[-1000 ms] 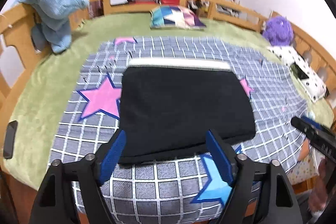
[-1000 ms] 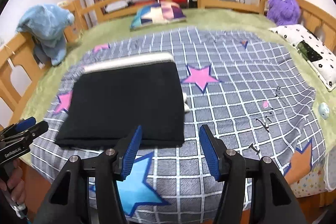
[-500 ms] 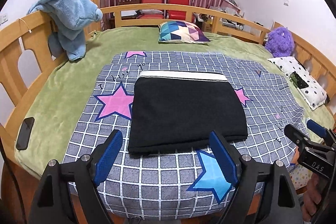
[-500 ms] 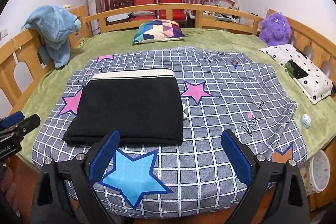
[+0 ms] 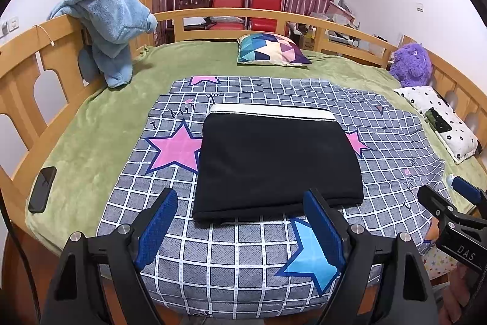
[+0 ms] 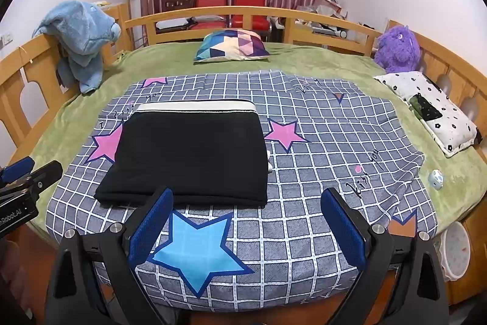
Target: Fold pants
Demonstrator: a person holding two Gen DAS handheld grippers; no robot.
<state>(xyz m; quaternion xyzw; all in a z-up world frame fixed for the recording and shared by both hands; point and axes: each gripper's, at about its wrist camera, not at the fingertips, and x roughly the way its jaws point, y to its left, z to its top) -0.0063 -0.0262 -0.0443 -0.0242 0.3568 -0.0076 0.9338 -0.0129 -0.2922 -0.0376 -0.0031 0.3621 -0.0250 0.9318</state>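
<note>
The black pants [image 5: 274, 160] lie folded into a flat rectangle on the grey checked star blanket [image 5: 243, 258], white waistband [image 5: 271, 111] at the far edge. My left gripper [image 5: 240, 203] hovers open just short of their near edge, nothing between its blue pads. In the right wrist view the same pants [image 6: 194, 151] sit left of centre. My right gripper [image 6: 246, 194] is wide open above the blue star, near the pants' front right corner, and holds nothing. Each gripper shows at the side of the other's view.
Around the blanket [image 6: 334, 142] lies a green bed cover [image 5: 100, 127] inside a wooden rail [image 5: 27, 75]. A phone [image 5: 42, 189] lies at the left edge. A blue plush [image 5: 109, 26], a patterned cushion [image 5: 271, 49], a purple plush [image 6: 395, 47] and a spotted pillow [image 6: 432, 111] ring the bed.
Both grippers have drawn back and risen away from the pants, so more of the bed shows. The right jaws have spread much wider. The pants have not moved.
</note>
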